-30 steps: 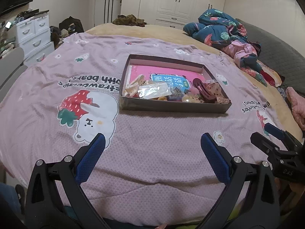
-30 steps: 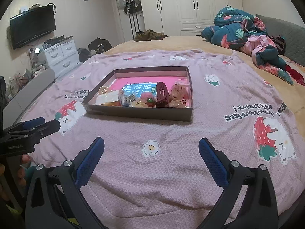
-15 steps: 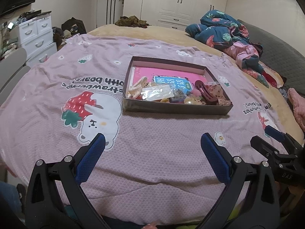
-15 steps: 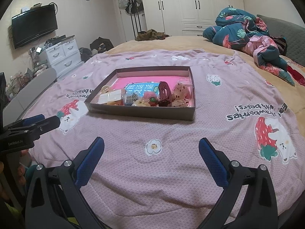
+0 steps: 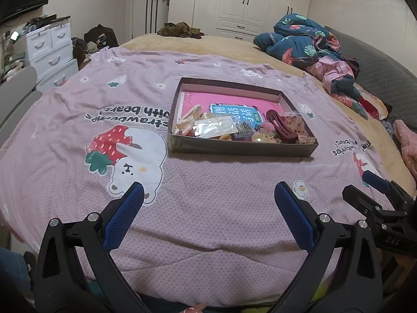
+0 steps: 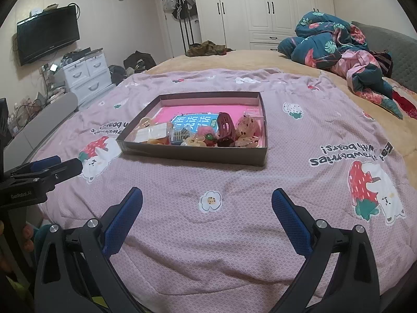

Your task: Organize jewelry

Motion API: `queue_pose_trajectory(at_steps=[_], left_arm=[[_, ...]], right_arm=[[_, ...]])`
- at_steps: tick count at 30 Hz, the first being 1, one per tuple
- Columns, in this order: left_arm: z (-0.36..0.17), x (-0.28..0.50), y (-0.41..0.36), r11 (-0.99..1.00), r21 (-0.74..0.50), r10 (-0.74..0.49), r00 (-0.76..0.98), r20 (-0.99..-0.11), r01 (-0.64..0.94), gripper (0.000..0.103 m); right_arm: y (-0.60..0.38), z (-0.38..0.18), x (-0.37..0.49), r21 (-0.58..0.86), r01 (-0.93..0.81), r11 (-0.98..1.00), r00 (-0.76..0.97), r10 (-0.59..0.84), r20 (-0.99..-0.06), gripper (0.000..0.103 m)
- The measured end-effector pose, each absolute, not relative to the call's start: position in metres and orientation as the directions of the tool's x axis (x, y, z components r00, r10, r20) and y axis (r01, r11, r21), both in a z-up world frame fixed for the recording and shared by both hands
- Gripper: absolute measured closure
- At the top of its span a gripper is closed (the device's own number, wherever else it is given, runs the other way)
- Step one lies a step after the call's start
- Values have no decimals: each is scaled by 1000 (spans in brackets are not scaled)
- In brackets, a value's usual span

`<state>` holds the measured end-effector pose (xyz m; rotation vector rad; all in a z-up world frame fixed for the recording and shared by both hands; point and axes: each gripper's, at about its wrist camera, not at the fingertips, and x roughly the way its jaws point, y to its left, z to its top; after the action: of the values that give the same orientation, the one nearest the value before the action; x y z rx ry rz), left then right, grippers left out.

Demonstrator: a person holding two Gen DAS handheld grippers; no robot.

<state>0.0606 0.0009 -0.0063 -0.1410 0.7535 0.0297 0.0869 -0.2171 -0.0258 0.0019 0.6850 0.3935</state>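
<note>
A shallow dark cardboard box [image 5: 242, 150] [image 6: 192, 152] rests on the pink bedspread. It holds a pink and blue book, a dark red hair claw [image 5: 280, 127] [image 6: 225, 129], a clear plastic packet [image 5: 216, 127], a cream clip [image 5: 189, 122] and several small hair accessories. My left gripper [image 5: 208, 195] hovers open over the bedspread, well short of the box. My right gripper [image 6: 207, 198] is also open, equally far from the box, with nothing between its fingers. Each gripper shows at the edge of the other's view.
The pink strawberry-bear bedspread [image 5: 130, 146] covers the near part of a bed. A heap of floral bedding [image 6: 338, 49] lies at the far right. White drawers [image 6: 86, 75] and a wall television [image 6: 48, 35] stand at the left, wardrobes [image 6: 260, 7] behind.
Both views have tilted slightly, so the box sits a little lower and nearer in frame. Both grippers stay open and empty.
</note>
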Motion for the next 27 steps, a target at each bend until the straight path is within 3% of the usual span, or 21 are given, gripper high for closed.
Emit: queue_pose_trajectory(at_steps=[27], left_arm=[[-7,60,0,990,-112,-16,725,-688,-84,9]], right_arm=[[-217,-27,87,131,-355,926,704,357,-614,4]])
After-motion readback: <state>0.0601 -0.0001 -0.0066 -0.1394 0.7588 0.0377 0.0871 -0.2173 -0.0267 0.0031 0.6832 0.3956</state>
